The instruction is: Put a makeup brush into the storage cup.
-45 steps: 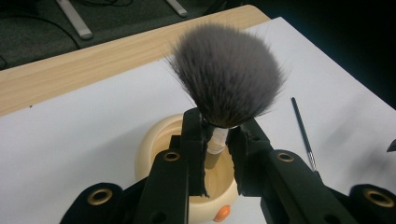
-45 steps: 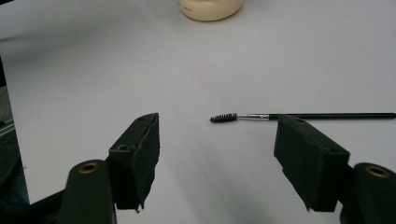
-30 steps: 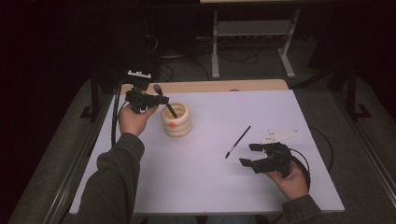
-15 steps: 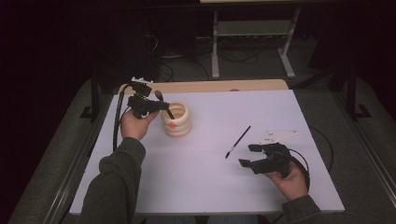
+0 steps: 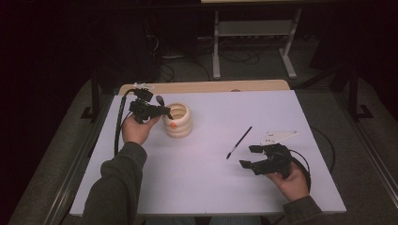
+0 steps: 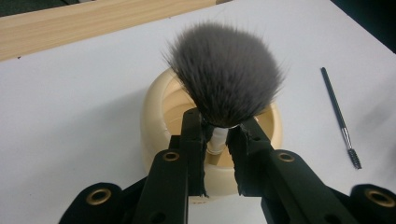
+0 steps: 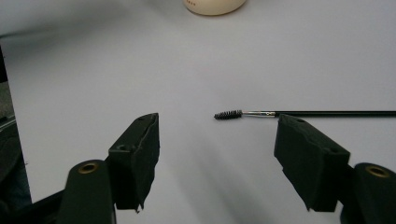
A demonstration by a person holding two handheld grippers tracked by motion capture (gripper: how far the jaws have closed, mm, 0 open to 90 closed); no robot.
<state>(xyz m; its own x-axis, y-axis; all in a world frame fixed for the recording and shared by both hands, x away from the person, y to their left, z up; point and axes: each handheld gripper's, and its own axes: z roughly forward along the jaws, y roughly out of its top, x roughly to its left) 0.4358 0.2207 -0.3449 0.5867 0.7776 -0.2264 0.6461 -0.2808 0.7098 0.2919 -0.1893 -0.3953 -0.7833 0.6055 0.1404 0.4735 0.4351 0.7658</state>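
Since a second ago the left gripper has shifted a little toward the table's far edge, carrying the powder brush, whose bristles now point away from the cream holder. Its jaws are clamped on the brush's pale neck, above the holder's mouth. The right gripper rests with jaws spread, grasping nothing. A white table stands in a dark room, with a wooden strip along its far side. The brush handle is hidden behind the jaws. The thin spoolie lies alone near the right gripper, with wide bare surface around.
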